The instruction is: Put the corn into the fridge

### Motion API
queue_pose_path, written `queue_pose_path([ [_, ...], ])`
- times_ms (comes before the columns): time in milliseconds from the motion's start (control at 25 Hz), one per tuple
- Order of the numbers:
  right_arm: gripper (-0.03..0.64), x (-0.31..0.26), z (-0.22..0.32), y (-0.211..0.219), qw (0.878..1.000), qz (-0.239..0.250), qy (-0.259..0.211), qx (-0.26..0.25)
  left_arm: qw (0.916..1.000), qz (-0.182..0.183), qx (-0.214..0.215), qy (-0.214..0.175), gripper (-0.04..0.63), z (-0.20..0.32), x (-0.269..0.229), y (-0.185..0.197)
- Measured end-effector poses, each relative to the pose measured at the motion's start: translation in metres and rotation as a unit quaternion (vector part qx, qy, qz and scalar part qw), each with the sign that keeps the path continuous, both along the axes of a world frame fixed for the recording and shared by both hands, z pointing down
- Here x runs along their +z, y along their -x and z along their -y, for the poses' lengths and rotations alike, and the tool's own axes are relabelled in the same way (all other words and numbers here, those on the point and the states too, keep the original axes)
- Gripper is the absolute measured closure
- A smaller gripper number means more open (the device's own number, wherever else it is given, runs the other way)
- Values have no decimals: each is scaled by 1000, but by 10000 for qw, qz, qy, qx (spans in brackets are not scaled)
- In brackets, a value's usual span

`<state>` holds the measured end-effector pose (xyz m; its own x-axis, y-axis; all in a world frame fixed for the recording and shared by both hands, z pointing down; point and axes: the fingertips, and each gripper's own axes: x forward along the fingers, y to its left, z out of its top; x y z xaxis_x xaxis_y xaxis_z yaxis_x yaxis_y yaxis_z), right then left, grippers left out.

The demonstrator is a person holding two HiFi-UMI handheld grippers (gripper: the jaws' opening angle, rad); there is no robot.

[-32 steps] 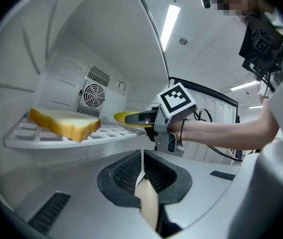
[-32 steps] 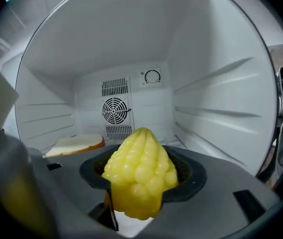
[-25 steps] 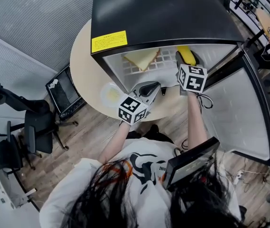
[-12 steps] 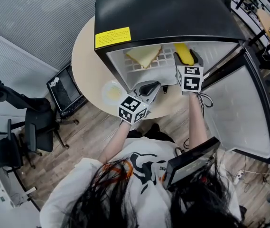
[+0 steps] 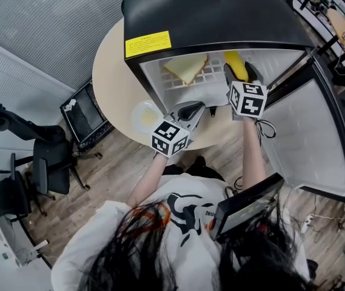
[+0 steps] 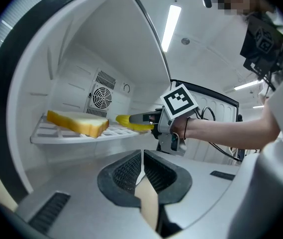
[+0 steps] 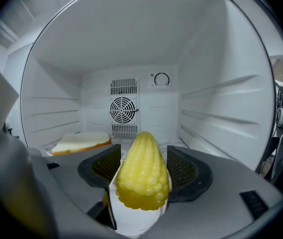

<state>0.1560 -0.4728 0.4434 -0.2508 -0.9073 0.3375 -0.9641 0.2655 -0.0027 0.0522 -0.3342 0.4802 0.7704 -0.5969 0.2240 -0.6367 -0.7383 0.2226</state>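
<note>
**Corn at the fridge shelf, right jaws letting go.**

The fridge (image 5: 221, 11) stands open on the round tabletop (image 5: 114, 83). Its wire shelf (image 6: 56, 136) carries a bread slice (image 6: 76, 122) at left. The corn (image 7: 139, 171) is at right and appears to rest lengthwise, tip toward the far wall. Right gripper (image 7: 142, 158): jaws opening, corn between them, pads seemingly just clear. Left gripper (image 6: 142, 166): jaws pressed together, empty, near the fridge mouth. Judgement: the corn is probably light and stiff, and its bumpy taper may slip, so grip across the thick middle.
</note>
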Motion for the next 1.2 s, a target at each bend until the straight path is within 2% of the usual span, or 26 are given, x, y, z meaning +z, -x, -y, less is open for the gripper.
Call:
queue_pose_path([
  [320,339,-39,-27,1,9978,513,-405,123,9999,-40,100,-15,583,-6,-3,2],
  [560,339,-56,-67,26,9959,715,-519,-189,9997,-88,204,-44,583,-15,-6,6],
  [800,365,-47,-105,48,9936,1054,-378,-166,9992,-156,340,-107,583,-27,-12,13],
  [1200,415,-24,-164,77,9918,1265,-136,152,9972,-184,713,-121,583,-59,-14,31],
])
